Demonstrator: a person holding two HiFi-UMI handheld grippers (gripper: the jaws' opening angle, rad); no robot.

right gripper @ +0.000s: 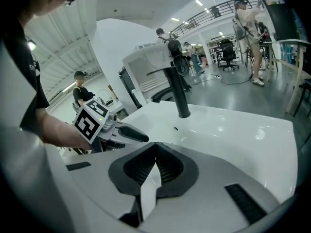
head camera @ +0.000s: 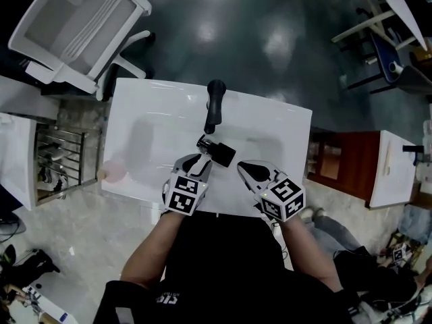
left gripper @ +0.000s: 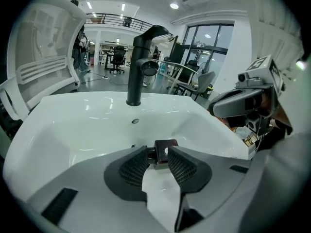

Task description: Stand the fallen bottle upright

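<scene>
1. Your right gripper [right gripper: 156,147] is nearest to you. Its jaws are pressed together with nothing between them, and it sits off to the right of the other gripper, clear of the bottle.
2. Your left gripper [left gripper: 157,153] has its jaws spread. The small dark bottle [head camera: 223,154] lies right at its tips, partly between them, and the pads do not look clamped on it.
3. As for progress, the bottle is still on its side on the near part of the white basin [left gripper: 87,125], so nothing of the task is done yet. What is left, as I judge it, is to close on the body, tip it up onto its base and let go.
4. Just beyond the bottle, ahead of the left gripper, is a small hole [left gripper: 135,121] in the basin wall. Past that stands the black faucet [left gripper: 137,67], the only thing close enough to matter. It is well apart from the bottle, but its spout leans toward you, so keep the lift low.
5. Farthest out, beyond the basin and to the left of the left gripper, is a white chair [head camera: 74,25] — not in your way.
</scene>
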